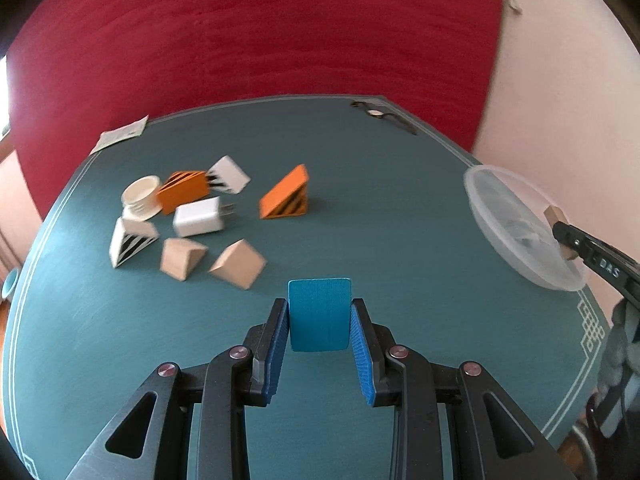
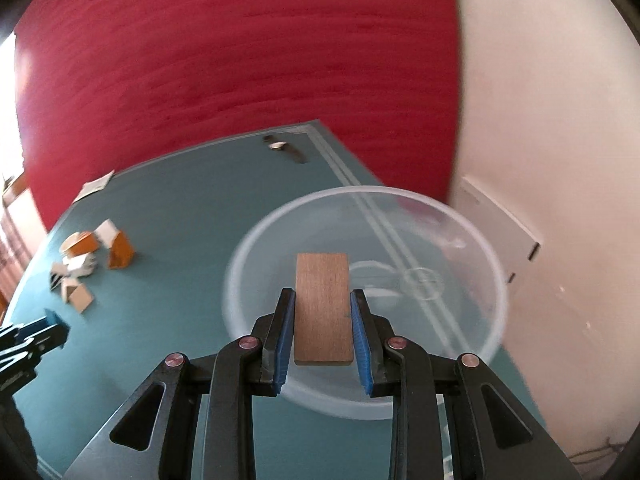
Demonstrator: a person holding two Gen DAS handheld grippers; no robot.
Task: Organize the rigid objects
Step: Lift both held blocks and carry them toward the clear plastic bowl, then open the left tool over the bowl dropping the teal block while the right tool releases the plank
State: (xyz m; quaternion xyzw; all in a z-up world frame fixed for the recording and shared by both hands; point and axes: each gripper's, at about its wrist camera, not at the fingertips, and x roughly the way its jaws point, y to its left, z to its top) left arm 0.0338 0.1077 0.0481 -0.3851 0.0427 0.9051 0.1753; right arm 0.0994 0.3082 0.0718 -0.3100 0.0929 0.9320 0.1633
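- Left wrist view: the left gripper [image 1: 320, 316] holds a flat blue wooden block [image 1: 320, 314] between its blue pads, above the teal table [image 1: 380, 200]. The other pieces, orange striped wedges [image 1: 286, 194], plain wooden wedges [image 1: 238, 264] and a white plug adapter [image 1: 199, 216], lie in a loose group far left.
- Right wrist view: the right gripper [image 2: 323, 320] clamps a brown wooden rectangular block [image 2: 323, 308] over the clear plastic bowl [image 2: 480, 240].
- Risk: the bowl sits near the table edge and looks light; a high drop could make the block bounce out or push the bowl.
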